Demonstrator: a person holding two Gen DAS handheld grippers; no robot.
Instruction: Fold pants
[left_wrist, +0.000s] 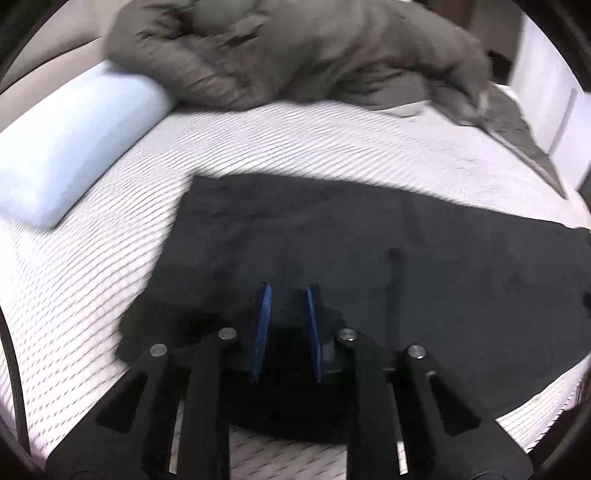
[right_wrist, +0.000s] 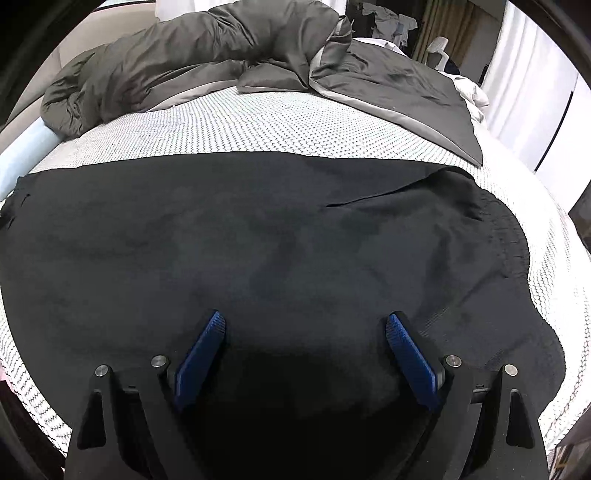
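Dark grey pants (right_wrist: 280, 236) lie spread flat across the white patterned mattress (right_wrist: 280, 122), the elastic waistband (right_wrist: 513, 236) at the right. In the left wrist view the pants (left_wrist: 406, 266) reach to the right, and their near left edge is bunched up under the gripper. My left gripper (left_wrist: 289, 291) sits at that edge, its blue pads (left_wrist: 263, 325) drawn close together with dark cloth filling the narrow gap. My right gripper (right_wrist: 306, 318) hangs over the near middle of the pants, its blue pads (right_wrist: 201, 354) spread wide with flat cloth below them.
A crumpled grey duvet (right_wrist: 207, 62) is heaped along the far side of the bed. A pale blue pillow (left_wrist: 66, 155) lies at the left. White curtains (right_wrist: 528, 85) hang on the right. Bare mattress (left_wrist: 295, 140) shows between pants and duvet.
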